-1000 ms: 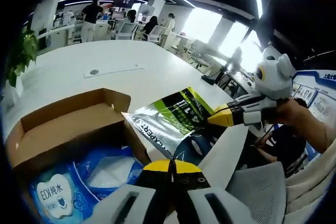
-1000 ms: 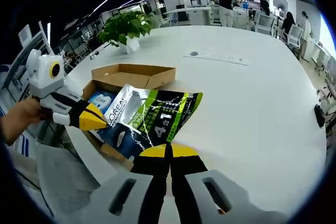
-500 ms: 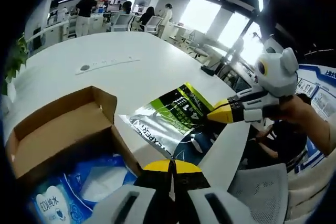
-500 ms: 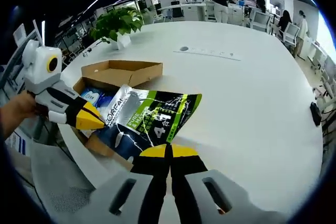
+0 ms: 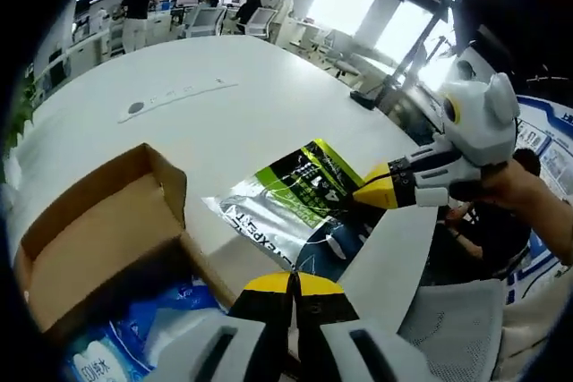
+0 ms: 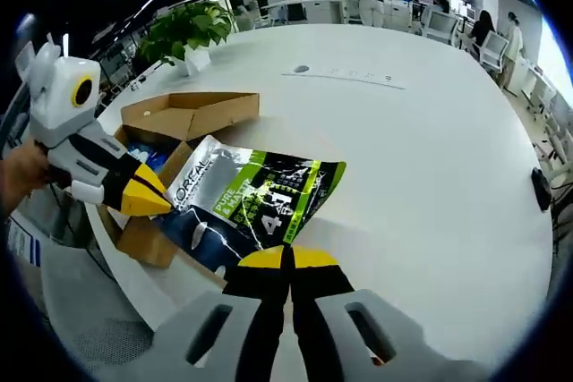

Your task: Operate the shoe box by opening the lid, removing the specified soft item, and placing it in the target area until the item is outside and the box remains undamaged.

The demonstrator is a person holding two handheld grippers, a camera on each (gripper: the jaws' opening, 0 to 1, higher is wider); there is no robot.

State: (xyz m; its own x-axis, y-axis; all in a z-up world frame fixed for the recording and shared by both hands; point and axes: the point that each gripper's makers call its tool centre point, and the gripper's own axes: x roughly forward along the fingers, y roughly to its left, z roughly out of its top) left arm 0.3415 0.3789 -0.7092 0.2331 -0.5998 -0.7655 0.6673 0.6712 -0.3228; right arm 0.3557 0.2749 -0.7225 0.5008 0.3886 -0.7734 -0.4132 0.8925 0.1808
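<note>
The shiny silver, green and dark blue soft packet [image 6: 253, 206] lay flat near the front edge of the big white tabletop [image 6: 430, 158], outside the open brown cardboard shoe box [image 6: 183, 118]; the box sat at the same edge, just beside the packet; a blue and white soft pack [image 5: 125, 346] was inside it. The right gripper [image 6: 288, 261] had its yellow tips squeezed together on one edge of the packet; the left gripper [image 5: 293, 285] pinched the opposite edge, tips closed too. A green potted plant [image 6: 183, 33] stood well apart, by the far edge.
</note>
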